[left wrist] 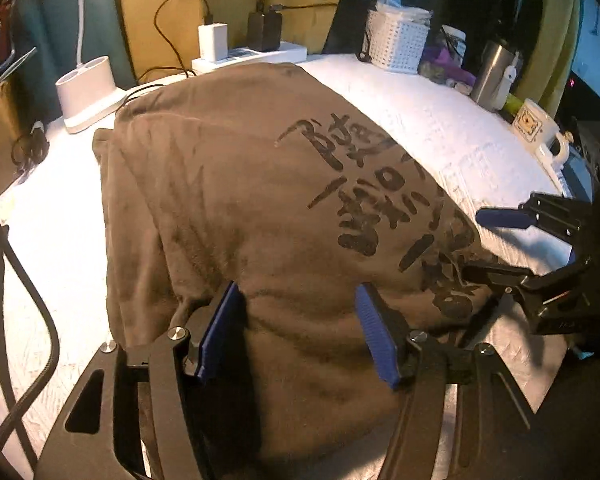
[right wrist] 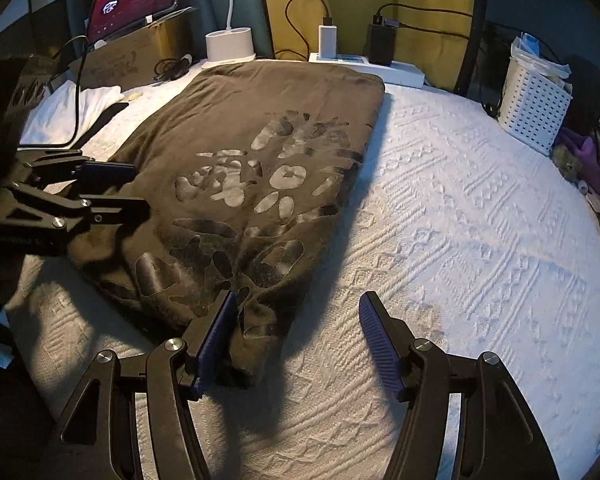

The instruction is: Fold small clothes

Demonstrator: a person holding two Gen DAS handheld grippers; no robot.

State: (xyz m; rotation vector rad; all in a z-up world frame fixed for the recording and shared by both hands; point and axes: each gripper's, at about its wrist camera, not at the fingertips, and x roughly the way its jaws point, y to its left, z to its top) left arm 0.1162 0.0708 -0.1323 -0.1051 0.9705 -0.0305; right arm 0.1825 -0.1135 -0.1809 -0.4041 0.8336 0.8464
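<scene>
A brown folded garment [left wrist: 236, 200] with dark printed characters lies flat on the white textured cover [left wrist: 440, 128]. My left gripper [left wrist: 298, 314] hangs open just above its near part, and the cloth lies flat between the blue pads [left wrist: 220, 332], unpinched. In the right wrist view the same garment [right wrist: 240, 168] runs away from me. Its near corner lies beside the left pad of my right gripper [right wrist: 296, 312], which is open, its other pad [right wrist: 380, 340] over bare cover. The left gripper [right wrist: 140, 188] shows open at the garment's left edge. The right gripper [left wrist: 482, 246] shows at its right edge.
Along the far edge stand a white lamp base [right wrist: 230, 46], a power strip [right wrist: 376, 66] with chargers and cables, and a white perforated basket [right wrist: 534, 104]. A lit tablet [right wrist: 134, 2] leans at the back left. A steel tumbler [left wrist: 494, 76] and a mug [left wrist: 536, 124] stand at the right.
</scene>
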